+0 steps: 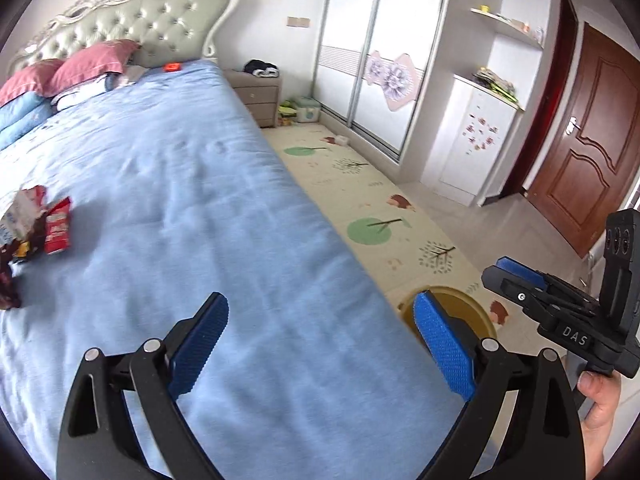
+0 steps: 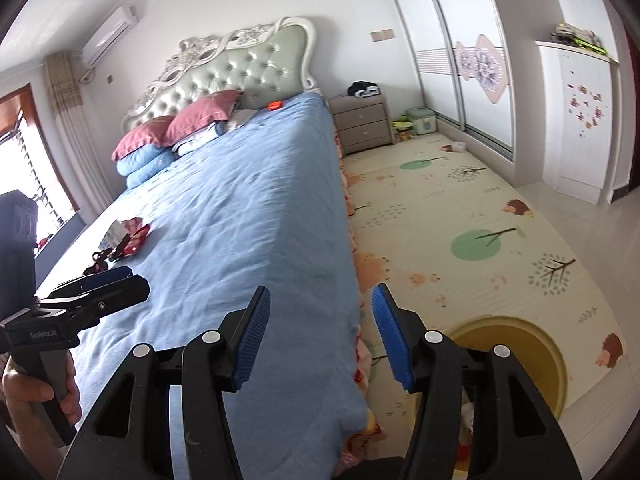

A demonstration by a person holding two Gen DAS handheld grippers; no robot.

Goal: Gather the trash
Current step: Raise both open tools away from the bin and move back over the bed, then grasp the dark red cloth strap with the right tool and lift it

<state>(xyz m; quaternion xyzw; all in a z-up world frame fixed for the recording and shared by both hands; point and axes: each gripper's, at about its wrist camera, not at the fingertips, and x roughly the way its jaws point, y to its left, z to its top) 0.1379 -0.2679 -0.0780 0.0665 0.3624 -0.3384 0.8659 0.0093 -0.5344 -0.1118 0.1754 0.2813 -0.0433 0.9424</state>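
Note:
Several snack wrappers [image 1: 44, 226] lie in a heap on the blue bedspread [image 1: 200, 208] at the far left; they also show in the right wrist view [image 2: 128, 240]. A yellow trash bin [image 2: 520, 356] stands on the floor beside the bed, with some trash inside; its rim shows in the left wrist view [image 1: 468, 308]. My left gripper [image 1: 320, 340] is open and empty over the bed's near edge. My right gripper [image 2: 320, 328] is open and empty over the bed's side edge, left of the bin. Each gripper shows in the other's view: the right gripper [image 1: 516, 276] and the left gripper [image 2: 108, 280].
A patterned play mat [image 2: 460, 208] covers the floor beside the bed. Pink pillows [image 2: 192, 120] and a small orange object [image 2: 275, 105] lie near the headboard. A nightstand [image 2: 362, 128], a sliding wardrobe [image 1: 380, 60] and a brown door [image 1: 588, 140] stand beyond.

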